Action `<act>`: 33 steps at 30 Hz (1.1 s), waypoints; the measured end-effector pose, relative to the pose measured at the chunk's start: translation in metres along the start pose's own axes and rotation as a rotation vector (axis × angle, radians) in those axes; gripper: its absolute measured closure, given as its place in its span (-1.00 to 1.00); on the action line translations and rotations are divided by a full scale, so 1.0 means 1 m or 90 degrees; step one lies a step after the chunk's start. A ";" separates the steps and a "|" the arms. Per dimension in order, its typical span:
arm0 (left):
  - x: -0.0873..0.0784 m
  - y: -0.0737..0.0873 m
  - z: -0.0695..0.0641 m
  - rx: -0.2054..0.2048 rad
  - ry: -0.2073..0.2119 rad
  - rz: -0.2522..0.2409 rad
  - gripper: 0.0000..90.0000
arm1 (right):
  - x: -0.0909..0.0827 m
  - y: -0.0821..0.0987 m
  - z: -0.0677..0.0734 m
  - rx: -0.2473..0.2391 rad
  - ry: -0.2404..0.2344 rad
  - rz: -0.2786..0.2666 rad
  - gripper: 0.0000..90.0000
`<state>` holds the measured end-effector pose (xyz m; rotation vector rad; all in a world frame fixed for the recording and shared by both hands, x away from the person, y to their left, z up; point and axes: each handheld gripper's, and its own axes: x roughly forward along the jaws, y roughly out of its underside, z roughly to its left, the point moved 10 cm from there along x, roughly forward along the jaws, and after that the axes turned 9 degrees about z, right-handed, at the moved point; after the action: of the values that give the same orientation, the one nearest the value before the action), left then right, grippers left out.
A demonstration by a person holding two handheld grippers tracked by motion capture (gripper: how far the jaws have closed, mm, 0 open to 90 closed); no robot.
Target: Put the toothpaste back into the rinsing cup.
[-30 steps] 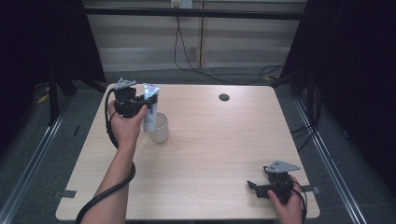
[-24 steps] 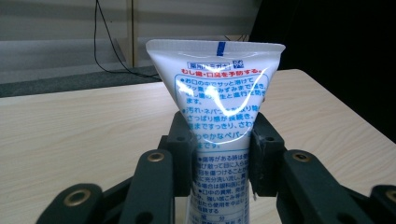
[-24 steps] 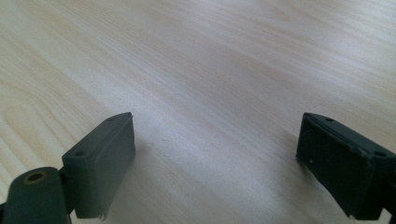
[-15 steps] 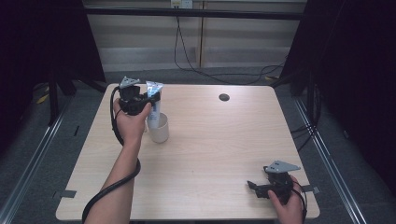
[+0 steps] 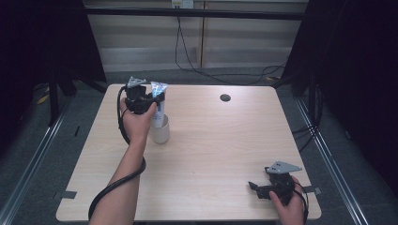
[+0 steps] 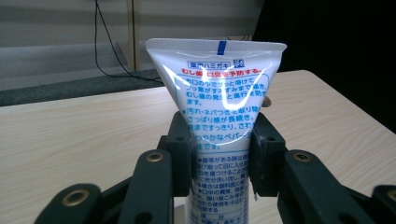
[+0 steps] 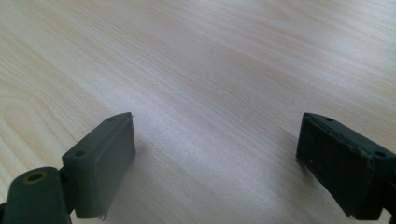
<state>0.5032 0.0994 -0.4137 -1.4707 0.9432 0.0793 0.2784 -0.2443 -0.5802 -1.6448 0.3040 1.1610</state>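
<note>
Table (image 5: 220, 154) first, then cup (image 5: 160, 133), then toothpaste tube (image 6: 219, 107) standing in it. Left gripper (image 6: 219, 156) pinches its soft, light, probably slick body; mid-body looks safest. Right gripper (image 7: 215, 163) gapes empty.

From my seat, the toothpaste tube (image 6: 219, 112) is cut off by the bottom edge of the left gripper view, so I cannot see its cap end. In the high view my left hand (image 5: 137, 123) covers part of the cup (image 5: 160, 132), and I cannot tell whether the tube's lower end touches the cup's bottom. The tube's print is too small to read there. The dark round spot (image 5: 225, 97) on the table (image 5: 211, 154) is too small to identify.
</note>
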 end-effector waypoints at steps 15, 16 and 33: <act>0.007 0.010 0.008 -0.002 -0.015 0.003 0.46 | 0.000 0.000 0.000 -0.001 0.001 0.000 -0.75; 0.007 0.012 0.008 -0.004 -0.015 0.003 0.46 | 0.000 0.000 0.000 0.001 0.001 0.001 -0.75; 0.018 0.038 0.007 -0.005 -0.020 0.022 0.45 | 0.000 0.000 0.000 0.001 0.000 0.001 -0.75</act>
<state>0.4967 0.1030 -0.4562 -1.4556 0.9438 0.1318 0.2782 -0.2443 -0.5802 -1.6431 0.3065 1.1614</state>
